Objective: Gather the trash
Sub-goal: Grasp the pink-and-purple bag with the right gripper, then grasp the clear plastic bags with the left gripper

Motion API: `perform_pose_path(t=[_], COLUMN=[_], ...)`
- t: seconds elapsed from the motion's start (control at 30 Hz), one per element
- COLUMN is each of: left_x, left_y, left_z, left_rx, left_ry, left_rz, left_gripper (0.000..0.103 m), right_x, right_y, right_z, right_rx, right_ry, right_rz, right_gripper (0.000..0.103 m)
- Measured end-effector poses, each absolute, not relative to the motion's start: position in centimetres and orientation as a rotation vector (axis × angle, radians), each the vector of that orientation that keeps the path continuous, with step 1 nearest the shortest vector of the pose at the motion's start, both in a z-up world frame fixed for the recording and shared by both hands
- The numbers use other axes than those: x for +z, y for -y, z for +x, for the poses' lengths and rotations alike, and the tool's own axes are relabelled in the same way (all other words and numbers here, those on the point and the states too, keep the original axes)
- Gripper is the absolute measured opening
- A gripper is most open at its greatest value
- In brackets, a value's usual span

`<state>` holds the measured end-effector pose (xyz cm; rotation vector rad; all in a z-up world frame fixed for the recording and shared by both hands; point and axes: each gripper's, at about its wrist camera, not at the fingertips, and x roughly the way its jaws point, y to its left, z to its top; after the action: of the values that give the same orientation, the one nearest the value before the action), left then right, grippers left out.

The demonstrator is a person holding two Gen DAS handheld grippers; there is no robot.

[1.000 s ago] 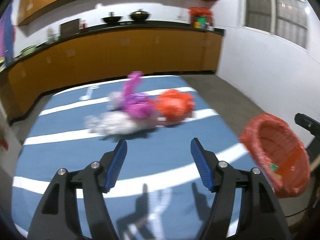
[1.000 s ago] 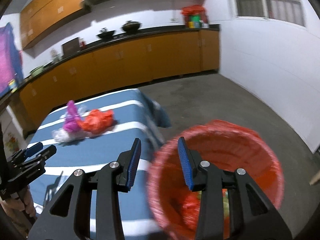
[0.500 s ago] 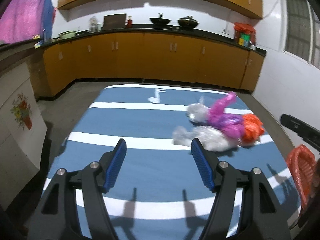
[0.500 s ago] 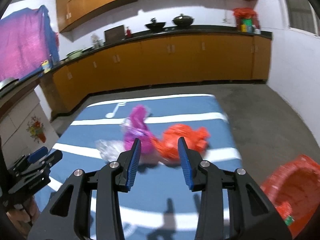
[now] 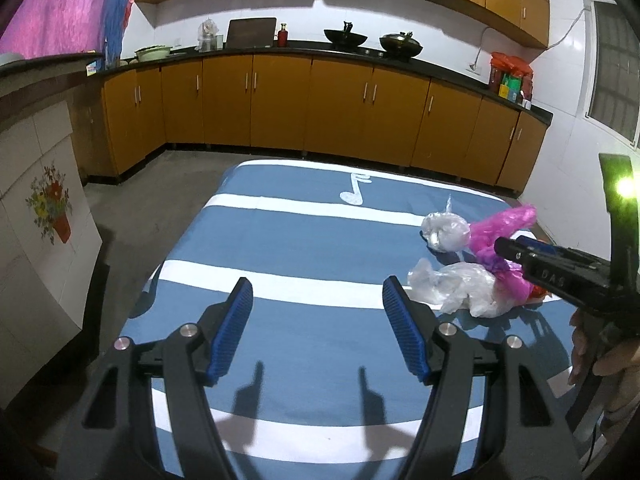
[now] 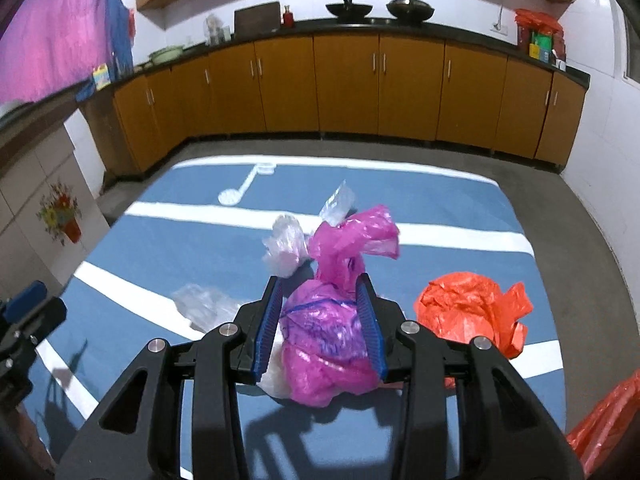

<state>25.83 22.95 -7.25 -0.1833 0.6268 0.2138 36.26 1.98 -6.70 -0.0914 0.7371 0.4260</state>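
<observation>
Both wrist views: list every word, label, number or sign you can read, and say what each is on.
"DAS": on the side of the right gripper, seen in the left wrist view.
White music note, a sign rather than text: on the blue striped cloth.
Packages on the counter at the right: print too small to read.
Small box on the left counter: print blurred, unreadable.
No other text visible.
</observation>
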Motion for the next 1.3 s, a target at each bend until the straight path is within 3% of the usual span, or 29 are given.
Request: perform_pose_path(t=[0.37,0.63,1.2,1.3], left_x=[-7.7,-7.7,-7.3,-7.7], left_y=[-22.7,-22.5,-16.7,-14.7], left_z=[26.2,26.4,29.9,31.4], left_rx=[0.196,0.184,0.027,-0.018], left_ry=[-0.638,-0.644,-0.664,-0.677], left_rz=[-0.195,-0.206,-0.147,-0.118], left_gripper=[0.066,0.067,0.067,0.073], right_x=[-7.7,-7.5,-3.0,-2.9], right_y=[-2.0,-1.0,4.7,7.0], right_z=[35.1,34.7,30.4,29.5], right_rx=[0.375,0.373,0.383,0.332], right_ry=[-0.750,-0.748,-0.597,-0.586], right_rz=[-0.193,-0.155,0.014,0.032], right_gripper=[0.046,0.034,0.033,0.033])
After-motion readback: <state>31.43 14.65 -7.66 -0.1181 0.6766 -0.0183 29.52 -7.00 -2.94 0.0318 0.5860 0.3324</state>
